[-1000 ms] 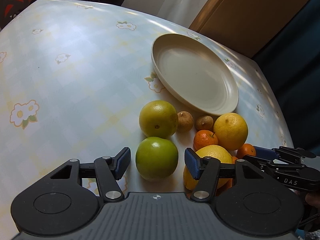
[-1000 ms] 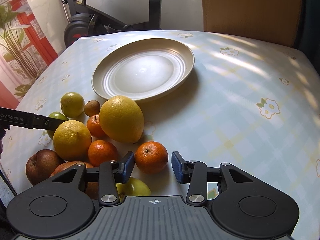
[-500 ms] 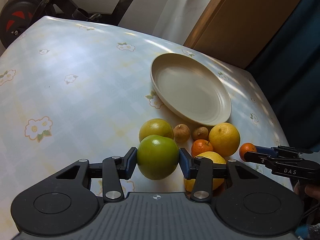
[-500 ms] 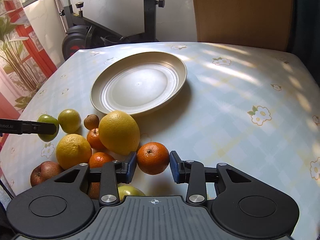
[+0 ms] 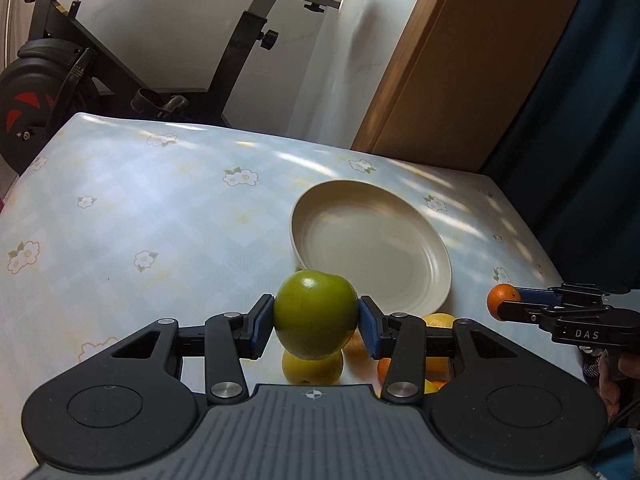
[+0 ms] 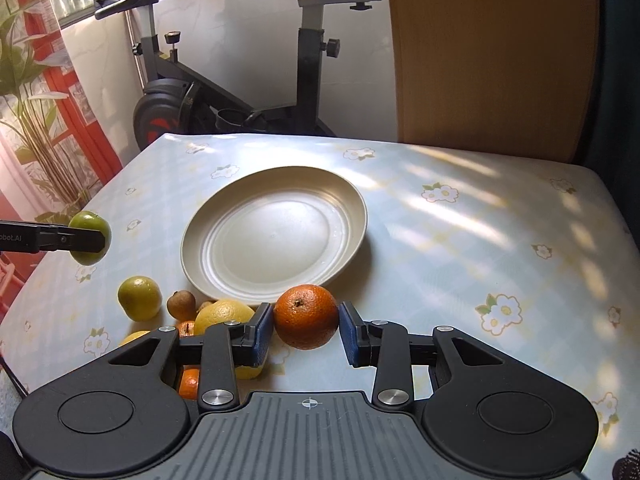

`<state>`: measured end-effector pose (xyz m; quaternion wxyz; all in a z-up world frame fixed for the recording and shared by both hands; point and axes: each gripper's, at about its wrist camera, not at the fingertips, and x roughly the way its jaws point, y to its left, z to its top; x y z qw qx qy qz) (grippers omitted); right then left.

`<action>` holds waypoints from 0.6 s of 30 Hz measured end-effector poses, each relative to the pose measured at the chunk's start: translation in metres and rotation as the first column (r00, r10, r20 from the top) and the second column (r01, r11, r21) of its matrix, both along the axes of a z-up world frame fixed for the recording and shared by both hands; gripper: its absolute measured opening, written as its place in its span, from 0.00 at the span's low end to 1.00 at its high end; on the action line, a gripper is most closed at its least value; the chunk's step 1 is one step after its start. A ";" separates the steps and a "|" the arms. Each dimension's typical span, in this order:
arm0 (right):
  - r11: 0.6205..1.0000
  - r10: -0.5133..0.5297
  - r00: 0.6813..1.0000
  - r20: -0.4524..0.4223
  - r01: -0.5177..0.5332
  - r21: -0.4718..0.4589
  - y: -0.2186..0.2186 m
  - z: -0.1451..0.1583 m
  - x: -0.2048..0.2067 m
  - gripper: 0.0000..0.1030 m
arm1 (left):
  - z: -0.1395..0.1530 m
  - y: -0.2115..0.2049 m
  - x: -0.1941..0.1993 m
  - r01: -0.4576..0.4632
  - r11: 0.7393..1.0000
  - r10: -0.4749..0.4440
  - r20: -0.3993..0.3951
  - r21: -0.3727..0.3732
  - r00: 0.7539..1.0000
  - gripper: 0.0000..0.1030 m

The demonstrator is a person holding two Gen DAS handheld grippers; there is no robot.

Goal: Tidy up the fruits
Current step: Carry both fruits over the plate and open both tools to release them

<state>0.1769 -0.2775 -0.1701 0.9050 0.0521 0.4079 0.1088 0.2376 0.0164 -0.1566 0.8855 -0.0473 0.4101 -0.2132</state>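
Observation:
My left gripper [image 5: 316, 322] is shut on a green apple [image 5: 315, 314] and holds it in the air above the fruit pile. From the right wrist view the same green apple [image 6: 91, 237] hangs at the left edge. My right gripper [image 6: 306, 326] is shut on a small orange [image 6: 306, 316], lifted off the table; the left wrist view has that orange [image 5: 502, 300] at the far right. A cream plate [image 6: 276, 236] lies empty just beyond both grippers, and in the left wrist view the plate [image 5: 372, 240] sits right of centre.
On the flowered tablecloth [image 6: 460, 232] lie a yellow-green citrus [image 6: 139, 297], a brown fruit [image 6: 181, 305], a lemon [image 6: 224, 314] and small oranges [image 6: 189, 382], partly hidden by my right gripper. An exercise bike [image 6: 240, 92] and a wooden panel [image 6: 492, 56] stand behind the table.
Both grippers closed on their fruit, the left on the green apple and the right on the orange, then rose, lifting them off the table.

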 end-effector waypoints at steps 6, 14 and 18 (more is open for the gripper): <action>0.998 0.045 0.998 0.044 -0.043 -0.049 0.000 0.012 0.029 0.32 | 0.015 -0.014 0.027 0.006 1.000 -0.006 0.021 -0.006 1.000 0.46; 0.991 0.101 0.994 0.044 -0.097 -0.095 0.012 0.002 0.083 0.32 | -0.001 -0.051 0.081 0.061 0.998 -0.061 -0.051 -0.007 0.997 0.46; 0.985 0.138 0.990 0.034 -0.134 -0.111 0.020 -0.010 0.102 0.32 | -0.020 -0.076 0.106 0.092 0.994 -0.088 -0.073 0.053 0.993 0.46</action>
